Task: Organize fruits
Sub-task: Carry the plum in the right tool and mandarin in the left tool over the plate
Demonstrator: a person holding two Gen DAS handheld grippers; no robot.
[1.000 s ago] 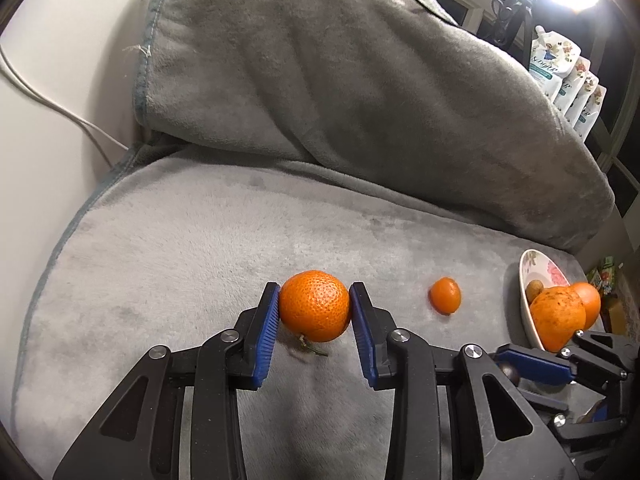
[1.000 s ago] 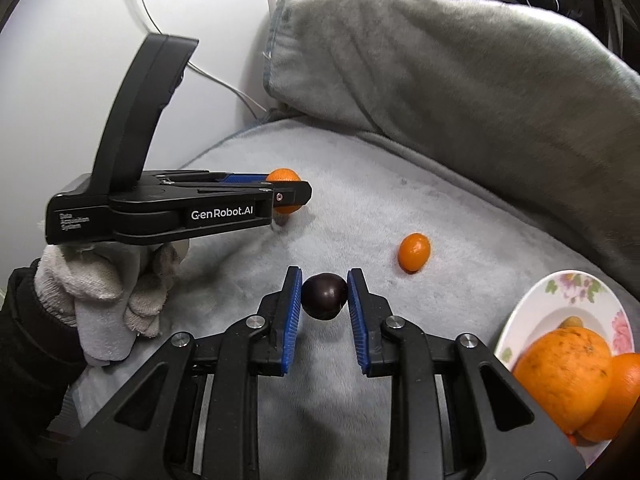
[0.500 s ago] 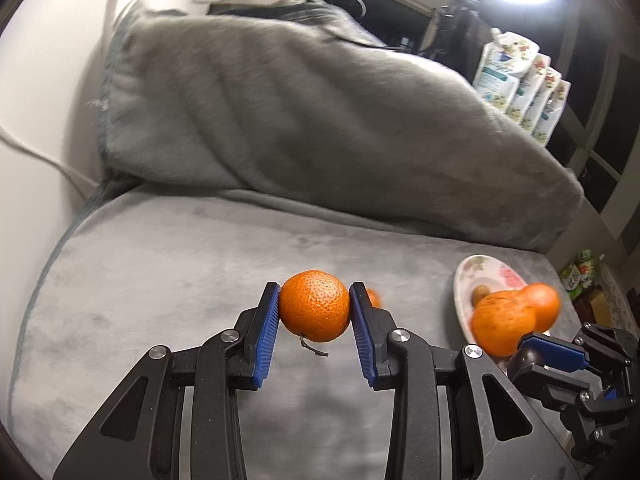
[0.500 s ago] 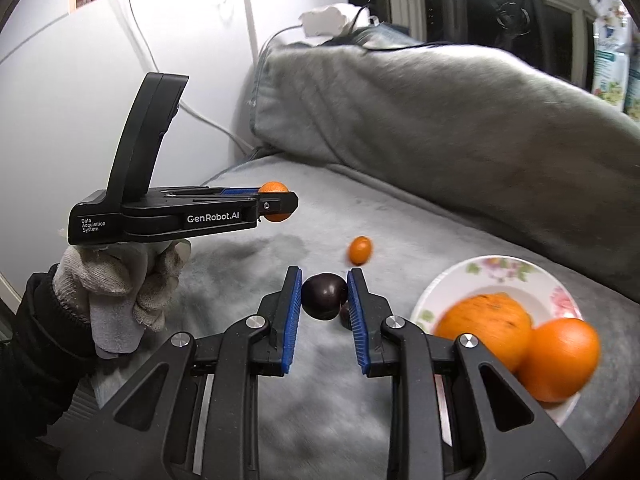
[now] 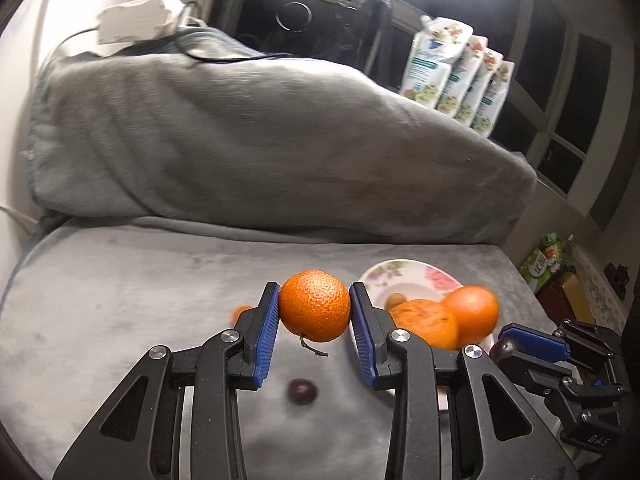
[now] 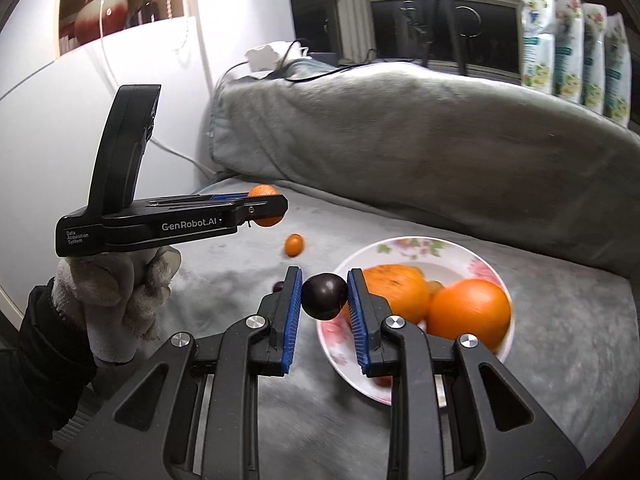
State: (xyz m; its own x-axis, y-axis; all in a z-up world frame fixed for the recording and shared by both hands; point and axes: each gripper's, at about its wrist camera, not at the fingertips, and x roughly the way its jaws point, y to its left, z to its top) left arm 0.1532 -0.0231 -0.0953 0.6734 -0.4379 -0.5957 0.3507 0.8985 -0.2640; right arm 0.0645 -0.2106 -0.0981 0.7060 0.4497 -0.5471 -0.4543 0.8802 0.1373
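My left gripper (image 5: 314, 312) is shut on a mandarin (image 5: 314, 306) and holds it in the air just left of the floral plate (image 5: 404, 274). My right gripper (image 6: 324, 297) is shut on a dark plum (image 6: 324, 296) at the plate's near left rim (image 6: 344, 344). The plate holds two oranges (image 6: 468, 312) and a small brown fruit. A kumquat (image 6: 295, 245) lies on the grey blanket left of the plate. Another dark plum (image 5: 303, 391) lies on the blanket below my left gripper. The left gripper (image 6: 276, 208) with its mandarin also shows in the right wrist view.
A grey blanket (image 5: 100, 300) covers the surface, with a tall blanket-covered mound (image 5: 260, 152) behind. Several refill pouches (image 5: 456, 76) stand at the back right by the windows. A white power strip (image 5: 136, 24) and cables lie on the mound. A wall is at the left.
Both grippers have risen and moved right toward the plate with their fruits. The plate now sits closer and larger in both views; the kumquat has dropped behind to the left.
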